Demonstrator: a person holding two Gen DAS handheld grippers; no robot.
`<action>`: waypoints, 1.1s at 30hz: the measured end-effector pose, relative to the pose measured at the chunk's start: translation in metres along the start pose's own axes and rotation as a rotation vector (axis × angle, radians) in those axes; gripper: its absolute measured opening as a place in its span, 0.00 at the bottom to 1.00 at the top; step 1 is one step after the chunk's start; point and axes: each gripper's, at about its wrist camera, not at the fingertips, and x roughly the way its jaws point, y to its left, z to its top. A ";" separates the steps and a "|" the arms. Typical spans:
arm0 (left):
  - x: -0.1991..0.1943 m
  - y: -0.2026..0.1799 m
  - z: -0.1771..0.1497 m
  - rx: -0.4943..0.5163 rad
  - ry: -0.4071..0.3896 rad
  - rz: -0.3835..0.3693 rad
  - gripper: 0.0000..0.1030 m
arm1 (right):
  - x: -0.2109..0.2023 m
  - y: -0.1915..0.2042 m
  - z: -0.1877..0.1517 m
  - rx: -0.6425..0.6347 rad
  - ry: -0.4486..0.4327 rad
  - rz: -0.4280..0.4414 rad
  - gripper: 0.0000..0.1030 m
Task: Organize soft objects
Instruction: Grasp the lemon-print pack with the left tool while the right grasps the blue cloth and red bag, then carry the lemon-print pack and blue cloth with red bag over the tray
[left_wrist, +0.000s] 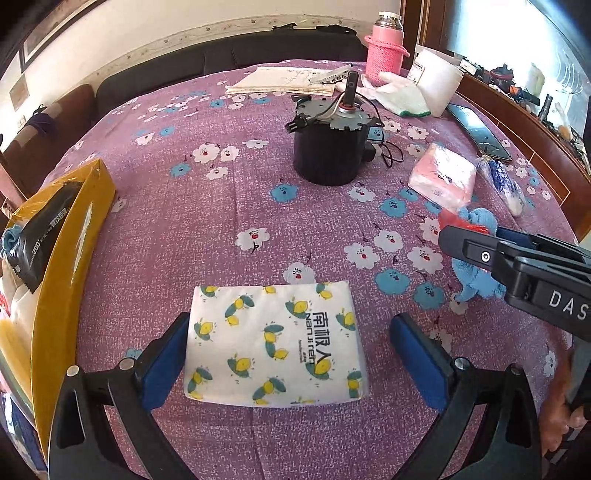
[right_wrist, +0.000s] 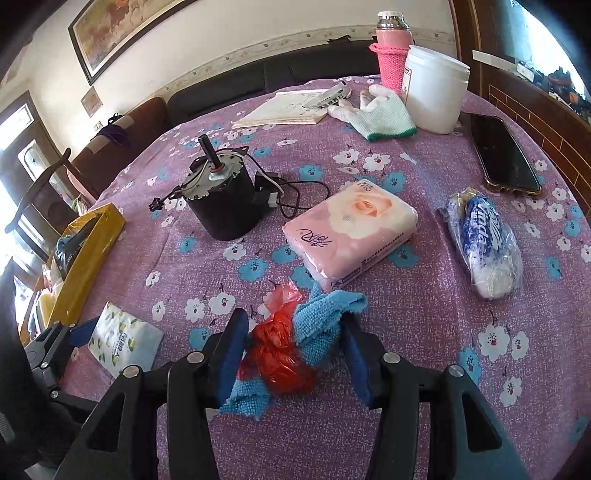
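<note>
A white tissue pack with lemon print (left_wrist: 275, 341) lies flat on the purple flowered tablecloth between the open jaws of my left gripper (left_wrist: 291, 356); the left pad touches its edge, the right pad stands apart. It also shows in the right wrist view (right_wrist: 123, 341). My right gripper (right_wrist: 291, 354) is closed around a blue cloth (right_wrist: 323, 317) bunched with a red plastic bag (right_wrist: 280, 354), both resting on the table. A pink rose tissue pack (right_wrist: 351, 232) and a blue-white bagged tissue roll (right_wrist: 484, 243) lie beyond.
A yellow box (left_wrist: 62, 236) with packets inside stands at the left edge. A black motor (left_wrist: 328, 144) with wires stands mid-table. Behind are a notebook (left_wrist: 284, 81), white glove (left_wrist: 400, 96), white tub (right_wrist: 436, 88), pink flask (right_wrist: 393, 51) and a phone (right_wrist: 504, 155).
</note>
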 end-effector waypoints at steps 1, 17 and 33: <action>-0.002 0.001 -0.001 -0.007 -0.002 0.003 0.98 | 0.000 0.000 0.000 -0.003 -0.002 -0.002 0.53; -0.105 0.081 -0.048 -0.197 -0.171 0.029 0.70 | 0.000 0.006 -0.002 -0.034 -0.033 -0.106 0.47; -0.151 0.155 -0.082 -0.328 -0.265 0.115 0.71 | -0.061 0.105 -0.004 -0.139 -0.094 0.065 0.46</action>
